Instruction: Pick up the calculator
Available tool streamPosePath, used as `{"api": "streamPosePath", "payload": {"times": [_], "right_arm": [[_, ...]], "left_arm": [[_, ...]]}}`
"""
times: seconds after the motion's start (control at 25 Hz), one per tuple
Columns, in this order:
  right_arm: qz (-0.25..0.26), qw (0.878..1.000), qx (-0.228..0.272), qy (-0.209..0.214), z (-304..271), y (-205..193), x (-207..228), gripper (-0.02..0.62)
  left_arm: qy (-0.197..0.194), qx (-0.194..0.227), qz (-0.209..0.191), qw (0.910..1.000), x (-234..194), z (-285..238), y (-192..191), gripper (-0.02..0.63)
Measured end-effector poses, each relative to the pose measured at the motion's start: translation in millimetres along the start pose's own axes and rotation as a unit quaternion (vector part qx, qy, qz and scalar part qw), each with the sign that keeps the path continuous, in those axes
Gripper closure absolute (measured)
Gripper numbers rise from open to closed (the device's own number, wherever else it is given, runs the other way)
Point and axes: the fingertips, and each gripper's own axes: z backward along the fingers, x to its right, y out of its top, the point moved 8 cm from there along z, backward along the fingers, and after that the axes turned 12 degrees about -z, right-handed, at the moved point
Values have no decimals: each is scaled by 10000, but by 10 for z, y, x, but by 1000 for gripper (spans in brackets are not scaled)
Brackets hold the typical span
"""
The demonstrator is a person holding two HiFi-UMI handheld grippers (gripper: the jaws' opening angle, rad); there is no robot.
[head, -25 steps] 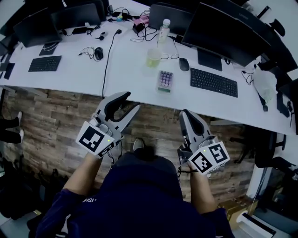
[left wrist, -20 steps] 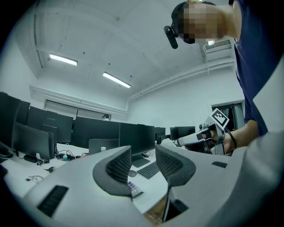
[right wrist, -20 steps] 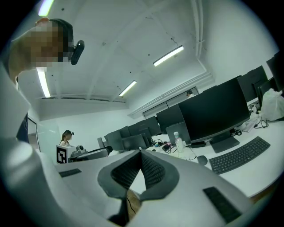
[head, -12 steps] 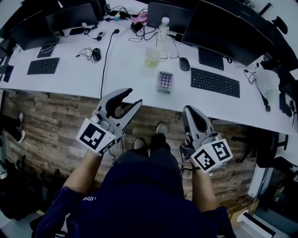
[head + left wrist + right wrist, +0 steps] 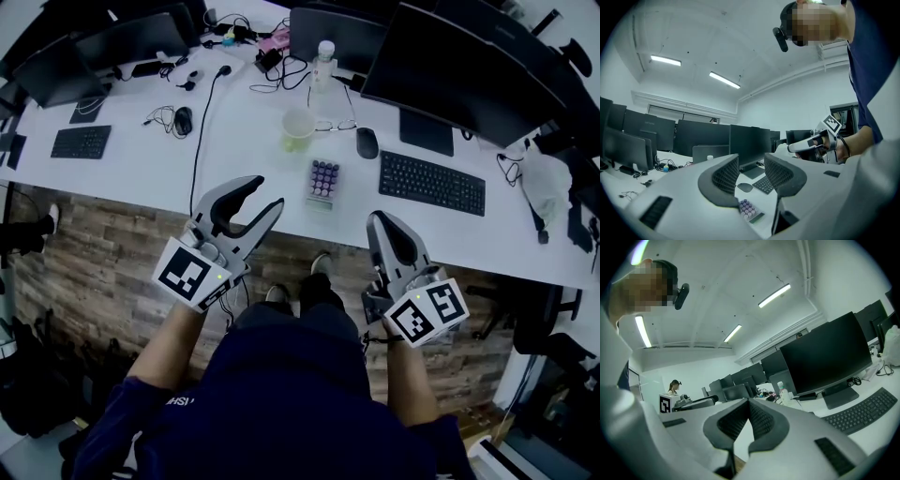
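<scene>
Head view: left gripper (image 5: 268, 194) jaws wide and empty, right gripper (image 5: 382, 227) jaws together, calculator (image 5: 322, 178) untouched

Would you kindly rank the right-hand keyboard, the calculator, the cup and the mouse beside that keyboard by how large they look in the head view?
1. keyboard, clearly the largest.
2. calculator and cup: they look too alike to separate.
3. mouse, the smallest.

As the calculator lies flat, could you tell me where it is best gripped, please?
Probably the two long side edges of the calculator, from above: it lies flat, long axis pointing away, so the open left gripper could span its narrow width.
</scene>
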Motion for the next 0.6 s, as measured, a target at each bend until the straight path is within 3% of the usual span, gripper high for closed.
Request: {"api": "streamPosePath", "payload": {"times": [0.6], "right_arm": [[-95, 9982, -473, 358, -522, 480, 951, 591]], "left_arm": [[291, -434, 10, 9986, -161, -896, -173, 417]]}}
